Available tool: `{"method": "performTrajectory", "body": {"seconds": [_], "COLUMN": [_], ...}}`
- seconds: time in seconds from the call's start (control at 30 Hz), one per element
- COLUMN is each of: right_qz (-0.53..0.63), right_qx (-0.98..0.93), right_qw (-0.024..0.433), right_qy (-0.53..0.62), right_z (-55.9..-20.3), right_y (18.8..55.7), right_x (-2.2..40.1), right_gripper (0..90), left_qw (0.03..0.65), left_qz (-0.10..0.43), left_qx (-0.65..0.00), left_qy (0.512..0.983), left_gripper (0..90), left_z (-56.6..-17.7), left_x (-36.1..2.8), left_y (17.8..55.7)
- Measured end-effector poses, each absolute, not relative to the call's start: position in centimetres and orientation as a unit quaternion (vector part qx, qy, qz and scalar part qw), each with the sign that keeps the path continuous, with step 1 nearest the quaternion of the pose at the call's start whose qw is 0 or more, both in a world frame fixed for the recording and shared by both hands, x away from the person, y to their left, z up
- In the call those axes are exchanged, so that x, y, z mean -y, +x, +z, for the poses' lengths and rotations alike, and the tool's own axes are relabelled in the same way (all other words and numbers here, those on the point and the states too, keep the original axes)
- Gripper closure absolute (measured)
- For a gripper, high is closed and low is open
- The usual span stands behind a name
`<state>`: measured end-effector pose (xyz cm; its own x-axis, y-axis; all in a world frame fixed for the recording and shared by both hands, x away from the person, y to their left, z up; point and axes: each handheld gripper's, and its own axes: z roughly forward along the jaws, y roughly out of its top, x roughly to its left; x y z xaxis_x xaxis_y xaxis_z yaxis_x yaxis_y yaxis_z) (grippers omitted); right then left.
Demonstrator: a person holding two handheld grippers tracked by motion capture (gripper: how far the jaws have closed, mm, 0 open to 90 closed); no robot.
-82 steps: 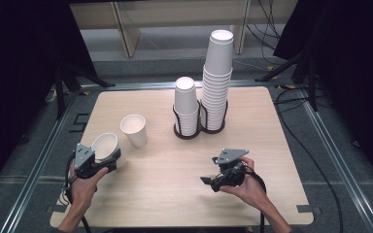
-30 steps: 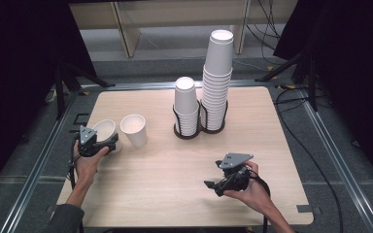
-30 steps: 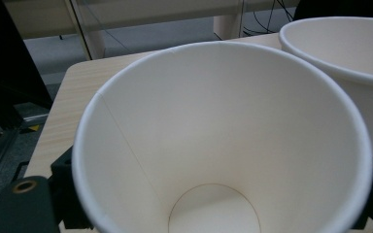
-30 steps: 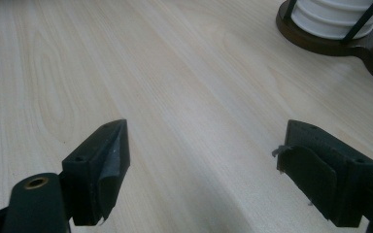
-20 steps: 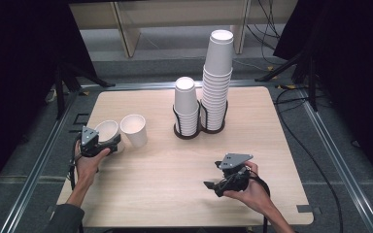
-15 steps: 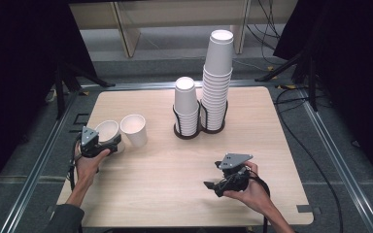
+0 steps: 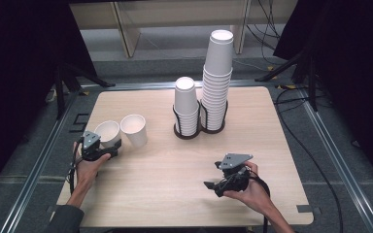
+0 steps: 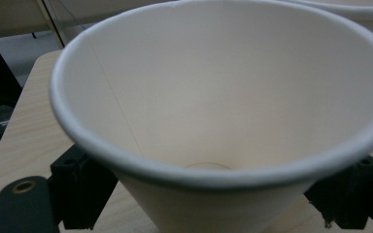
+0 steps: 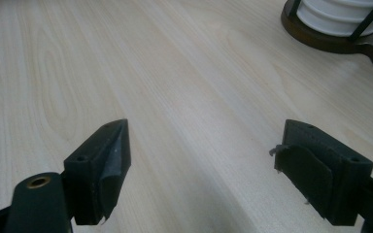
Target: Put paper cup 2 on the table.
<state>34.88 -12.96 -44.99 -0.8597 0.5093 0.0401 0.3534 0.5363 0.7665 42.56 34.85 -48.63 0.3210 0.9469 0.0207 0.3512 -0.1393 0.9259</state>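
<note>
Paper cup [image 7: 108,132] is seen upright, mouth up, at the worktop's [image 7: 175,194] left side, moved back and leftward since 2.7 s ago, now just beside the second cup [image 7: 134,129]. It sits between the left tongs' [image 7: 110,149] jaws [image 8: 213,121]; whether they are pressed against its wall cannot be told, the cup's base being cut off. Right tongs [image 9: 204,165] are spread wide over bare wood, nearer front. Stacked cups [image 7: 216,82] in a dark holder [image 7: 187,132] stand behind.
</note>
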Motion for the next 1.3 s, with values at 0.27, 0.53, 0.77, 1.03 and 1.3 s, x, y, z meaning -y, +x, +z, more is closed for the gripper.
{"method": "performTrajectory", "body": {"seconds": [0.27, 0.53, 0.77, 1.03, 1.3], "right_qz": [0.414, 0.415, 0.415, 0.414, 0.416], "right_qx": [-0.873, -0.873, -0.872, -0.872, -0.871], "right_qw": [0.099, 0.093, 0.096, 0.093, 0.094], "right_qy": [0.239, 0.240, 0.242, 0.243, 0.242], "right_z": [-45.0, -45.0, -45.1, -45.2, -45.2], "right_y": [35.0, 34.9, 34.9, 34.9, 34.9], "right_x": [13.0, 12.9, 13.0, 13.1, 13.2], "right_gripper": [19.9, 19.9, 19.9, 19.9, 19.8], "left_qw": [0.444, 0.429, 0.421, 0.416, 0.445], "left_qz": [0.332, 0.322, 0.319, 0.317, 0.315], "left_qx": [-0.480, -0.485, -0.494, -0.505, -0.505], "left_qy": [0.680, 0.691, 0.691, 0.687, 0.669], "left_gripper": [14.3, 14.4, 14.4, 14.4, 14.4], "left_z": [-48.4, -48.7, -48.7, -48.5, -47.5], "left_x": [-34.9, -34.9, -34.9, -34.7, -34.5], "left_y": [42.1, 41.7, 40.5, 38.7, 36.4]}}
